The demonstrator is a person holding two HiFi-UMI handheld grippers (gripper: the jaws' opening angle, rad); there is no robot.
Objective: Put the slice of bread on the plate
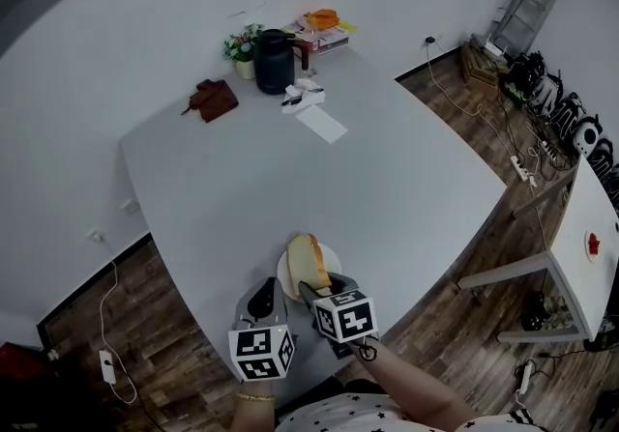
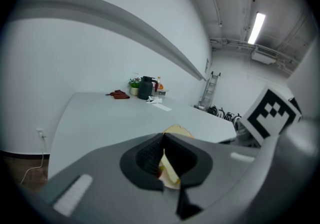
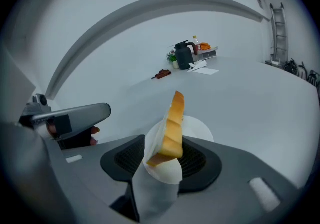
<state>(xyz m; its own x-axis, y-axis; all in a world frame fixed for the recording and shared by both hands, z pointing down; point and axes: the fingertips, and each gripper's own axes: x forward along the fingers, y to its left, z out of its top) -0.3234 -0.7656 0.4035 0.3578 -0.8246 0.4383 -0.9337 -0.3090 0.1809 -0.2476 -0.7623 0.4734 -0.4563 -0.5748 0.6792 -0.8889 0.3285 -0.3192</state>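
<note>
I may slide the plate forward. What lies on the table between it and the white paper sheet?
Nothing: the head view shows only bare table between the plate and the paper sheet.

Checking in from my end: the slice of bread (image 3: 173, 135) is standing up on its edge, leaning a bit right in the right gripper view, with the golden-brown crust facing the camera. It's right over the small round white plate (image 3: 198, 128), bottom centre in the head view. Can't tell if they're touching.
</note>
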